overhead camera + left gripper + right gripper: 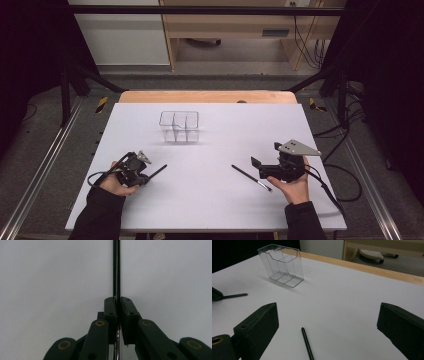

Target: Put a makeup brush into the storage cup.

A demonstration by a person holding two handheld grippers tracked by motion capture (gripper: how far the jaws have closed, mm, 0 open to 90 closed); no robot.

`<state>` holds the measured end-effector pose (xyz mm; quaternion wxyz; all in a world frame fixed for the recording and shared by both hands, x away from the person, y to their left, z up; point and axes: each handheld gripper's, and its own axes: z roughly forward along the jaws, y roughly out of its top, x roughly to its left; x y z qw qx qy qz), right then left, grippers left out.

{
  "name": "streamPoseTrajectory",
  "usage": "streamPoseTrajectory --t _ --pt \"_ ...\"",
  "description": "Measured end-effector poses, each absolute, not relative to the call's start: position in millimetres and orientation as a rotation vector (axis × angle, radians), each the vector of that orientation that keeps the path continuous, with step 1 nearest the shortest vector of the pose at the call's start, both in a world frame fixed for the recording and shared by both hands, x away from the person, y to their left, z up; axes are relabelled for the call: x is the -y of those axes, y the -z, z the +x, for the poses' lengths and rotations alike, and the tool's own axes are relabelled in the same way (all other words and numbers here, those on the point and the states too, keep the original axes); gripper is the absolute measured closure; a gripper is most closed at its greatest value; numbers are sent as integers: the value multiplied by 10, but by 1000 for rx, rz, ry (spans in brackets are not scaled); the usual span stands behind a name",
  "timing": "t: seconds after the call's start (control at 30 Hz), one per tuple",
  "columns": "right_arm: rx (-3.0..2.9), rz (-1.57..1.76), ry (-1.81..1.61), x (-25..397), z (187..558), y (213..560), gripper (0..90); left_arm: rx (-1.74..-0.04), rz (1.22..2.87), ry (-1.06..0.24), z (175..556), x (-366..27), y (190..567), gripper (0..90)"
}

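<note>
Thin black pen-like stick pinched tight in the left gripper, near-left on the white table, tip poking out toward the middle. Second thin black stick with a silvery end lying flat near-right, just beside the right gripper, jaws spread wide and holding nothing. Clear plastic compartment holder upright at the far middle. Probably best to lift the held one gently, tilt it upright, aim for one slot, and go easy: light holder, could tip.
</note>
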<state>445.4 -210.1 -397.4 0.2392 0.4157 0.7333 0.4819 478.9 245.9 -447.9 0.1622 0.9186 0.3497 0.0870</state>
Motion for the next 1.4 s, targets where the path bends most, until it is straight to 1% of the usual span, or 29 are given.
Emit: streamPoseTrajectory --t 0.17,0.5,0.83,1.4 --pt "-2008 1140 -1319 2094 4453 3978 43 -980 2586 -277 4768 -2465 4423 835" --pt "-2007 1138 -1321 2095 4451 3976 43 -924 2467 -370 4684 -2466 4248 835" --pt "-2022 1124 -1312 2065 4458 3981 43 -859 2389 -370 4618 -2431 4127 835" --pt "-2070 1059 -1281 1968 4480 3934 59 -744 2322 -357 4548 -2301 3991 835"
